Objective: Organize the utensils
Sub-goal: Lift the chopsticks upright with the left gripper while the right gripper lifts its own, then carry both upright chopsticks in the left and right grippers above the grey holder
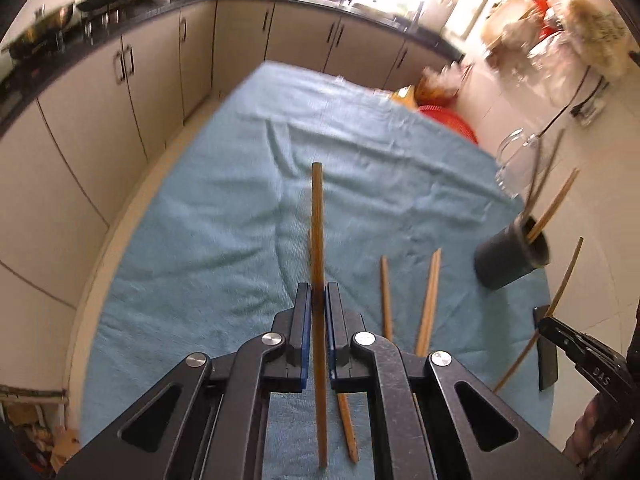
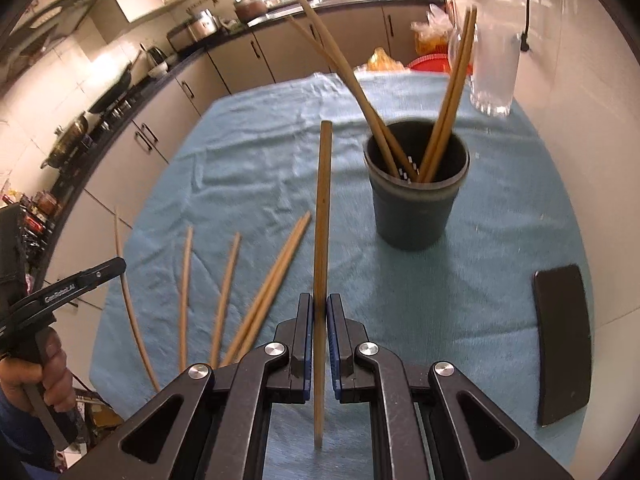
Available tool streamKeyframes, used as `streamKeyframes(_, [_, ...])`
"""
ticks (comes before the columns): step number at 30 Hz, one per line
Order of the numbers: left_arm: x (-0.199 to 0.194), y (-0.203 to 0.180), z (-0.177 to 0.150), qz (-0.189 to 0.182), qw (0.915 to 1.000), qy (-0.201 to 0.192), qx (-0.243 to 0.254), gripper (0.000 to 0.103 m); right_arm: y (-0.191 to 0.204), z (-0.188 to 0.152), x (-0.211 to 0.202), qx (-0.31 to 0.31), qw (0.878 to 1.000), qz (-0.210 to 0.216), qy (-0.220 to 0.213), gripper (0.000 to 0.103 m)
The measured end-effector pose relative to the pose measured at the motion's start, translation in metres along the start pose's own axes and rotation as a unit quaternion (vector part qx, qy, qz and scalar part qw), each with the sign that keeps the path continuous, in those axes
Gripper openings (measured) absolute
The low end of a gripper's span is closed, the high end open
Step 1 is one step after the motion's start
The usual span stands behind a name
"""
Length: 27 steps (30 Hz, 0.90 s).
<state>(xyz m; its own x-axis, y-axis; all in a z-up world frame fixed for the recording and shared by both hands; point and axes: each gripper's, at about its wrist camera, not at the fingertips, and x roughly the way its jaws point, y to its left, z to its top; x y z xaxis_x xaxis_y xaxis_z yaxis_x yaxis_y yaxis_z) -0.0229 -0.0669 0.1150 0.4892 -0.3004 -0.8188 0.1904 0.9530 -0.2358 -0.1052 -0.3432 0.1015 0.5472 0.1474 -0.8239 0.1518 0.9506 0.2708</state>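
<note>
Two bamboo chopsticks, one per claw: left gripper [image 1: 319, 300] clamped on a plain tan chopstick [image 1: 317, 216] pointing to 12 o'clock; right gripper [image 2: 319, 312] clamped likewise on another chopstick [image 2: 322, 200]. Four more standing in dark cup [image 2: 416, 208] at 1 o'clock on blue cloth [image 2: 248, 160]. Loose sticks [image 2: 264, 280] lying at 10 o'clock. Black phone [image 2: 564, 344] at 3. "GenRobot.AI" printed on left claw's arm.

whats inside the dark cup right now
Four wooden chopsticks stand in the dark cup, leaning outward in two pairs. A slotted bottom shows between them; the cup wall hides their lower tips.
</note>
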Motion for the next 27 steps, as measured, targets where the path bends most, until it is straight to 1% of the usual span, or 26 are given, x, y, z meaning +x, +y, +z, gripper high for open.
streamKeyframes(4, [-0.023, -0.009, 0.001, -0.002, 0.9994, -0.028, 0.018, 0.006, 0.010, -0.002, -0.012, -0.008, 1.000, 0.002, -0.022, 0.007])
streamKeyframes(7, [-0.037, -0.014, -0.001, -0.006, 0.9987, -0.041, 0.029, 0.006, 0.016, -0.005, -0.019, -0.011, 0.999, 0.006, -0.032, 0.007])
streamKeyframes(17, [-0.063, -0.019, -0.003, -0.018, 0.9963, -0.068, 0.048, 0.006, 0.024, -0.010, -0.042, -0.005, 0.998, 0.002, -0.064, 0.007])
streamKeyframes(27, [-0.082, -0.028, 0.000, -0.034, 0.9934, -0.086, 0.067, 0.006, 0.016, -0.016, -0.062, 0.024, 0.996, -0.006, -0.082, 0.007])
